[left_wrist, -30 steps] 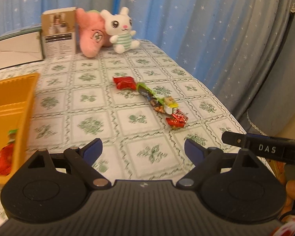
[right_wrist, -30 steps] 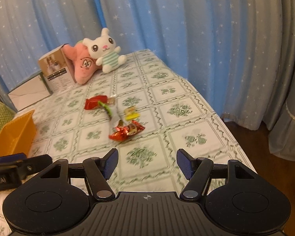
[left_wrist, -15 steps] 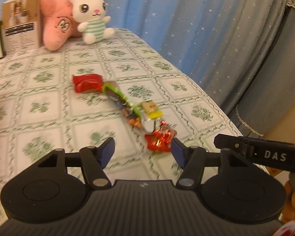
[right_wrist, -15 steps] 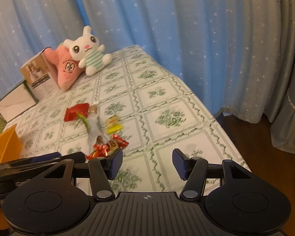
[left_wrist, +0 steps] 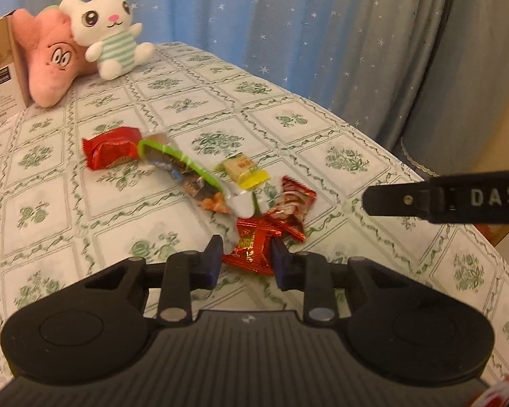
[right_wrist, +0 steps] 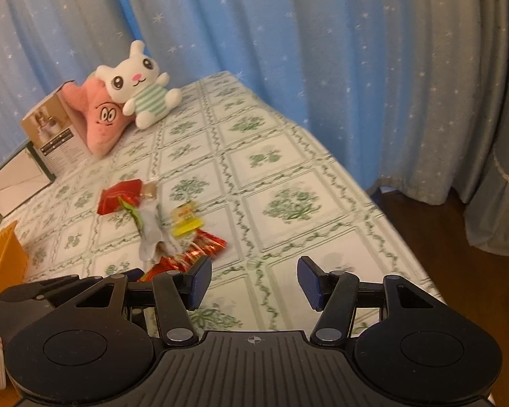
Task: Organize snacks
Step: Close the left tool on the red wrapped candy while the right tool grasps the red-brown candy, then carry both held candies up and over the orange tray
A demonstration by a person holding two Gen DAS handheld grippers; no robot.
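Left claw, wide before, is now closing around red snack wrapper; right claw hanging apart.

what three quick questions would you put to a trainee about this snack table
1. True or false: the right hand-held gripper holds a snack.
2. Which snack is between the fingers of the left hand-held gripper? A) the yellow candy B) the red foil packet C) the green-edged packet
3. Which toy leans against the pink plush?

Key
1. False: its jaws stand open with only tablecloth between them.
2. B: the jaws have just been closing, and the pads now meet the packet's sides.
3. The white bunny plush.
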